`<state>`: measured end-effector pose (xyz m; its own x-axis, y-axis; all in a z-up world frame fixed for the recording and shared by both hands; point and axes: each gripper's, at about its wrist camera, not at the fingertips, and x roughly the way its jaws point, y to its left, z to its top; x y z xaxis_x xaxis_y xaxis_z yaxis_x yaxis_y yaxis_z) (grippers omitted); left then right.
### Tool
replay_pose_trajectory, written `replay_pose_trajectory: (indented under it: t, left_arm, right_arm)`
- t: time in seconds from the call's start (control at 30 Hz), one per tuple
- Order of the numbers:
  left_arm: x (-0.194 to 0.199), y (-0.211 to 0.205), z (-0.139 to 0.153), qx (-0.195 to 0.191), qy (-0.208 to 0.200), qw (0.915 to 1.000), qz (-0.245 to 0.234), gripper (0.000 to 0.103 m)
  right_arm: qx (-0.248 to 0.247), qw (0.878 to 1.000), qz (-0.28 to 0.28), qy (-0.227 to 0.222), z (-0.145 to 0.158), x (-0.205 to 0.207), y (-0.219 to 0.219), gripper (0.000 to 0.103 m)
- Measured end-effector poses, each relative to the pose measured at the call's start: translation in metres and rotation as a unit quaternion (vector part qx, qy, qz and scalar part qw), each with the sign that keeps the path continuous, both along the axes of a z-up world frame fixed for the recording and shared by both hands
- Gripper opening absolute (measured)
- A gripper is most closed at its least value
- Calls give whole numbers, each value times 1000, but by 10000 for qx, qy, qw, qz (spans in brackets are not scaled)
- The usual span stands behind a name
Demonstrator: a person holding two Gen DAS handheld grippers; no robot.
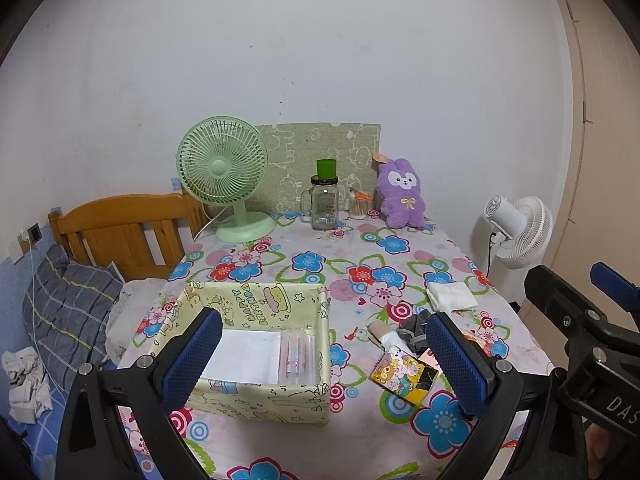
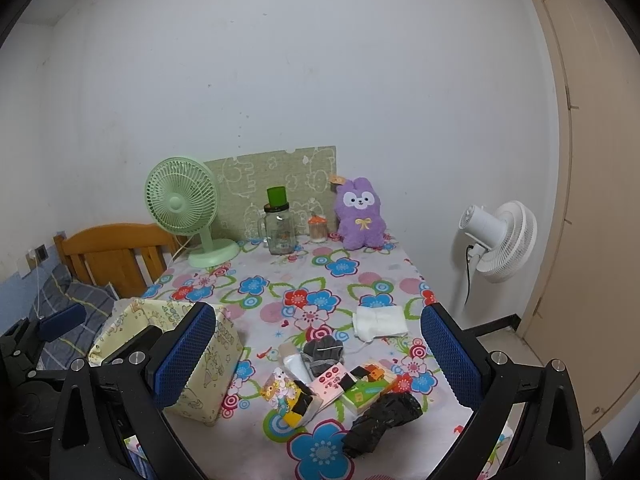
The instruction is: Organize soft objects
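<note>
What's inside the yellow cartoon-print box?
In the yellow box, the left wrist view shows a white sheet of paper lying flat and a clear packet with pink and blue items along its right side. The near wall hides whatever lies close behind it.

2 wrist views above the near table (image 1: 360,264) edge, facing the wall, sharing the tabletop

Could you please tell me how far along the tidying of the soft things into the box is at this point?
Barely started. The yellow box holds only a white sheet and a clear packet. Both tongs, left and right, are open and empty. Still on the table: white cloth, grey sock, tissue packs, black bag and purple plush.
</note>
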<state>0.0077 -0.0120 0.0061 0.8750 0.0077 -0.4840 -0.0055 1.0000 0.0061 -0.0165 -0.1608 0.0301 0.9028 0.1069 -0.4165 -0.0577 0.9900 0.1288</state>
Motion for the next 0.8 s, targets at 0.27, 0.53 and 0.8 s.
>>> replay_pose_trajectory:
  t: [0.27,0.53,0.8]
  left_arm:
    - [-1,1,0,-42,0,10000,-13,103]
    - [-2,1,0,-37,-18,10000,-13,103]
    - [1,-1,0,-36,-50,10000,-58,103]
  right_arm:
    - [0,10000,-17,-2,1,1,0,103]
    - [-5,10000,-11,-15,1,1,2,103]
    - [-30,10000,7,-67,2,1,3,103]
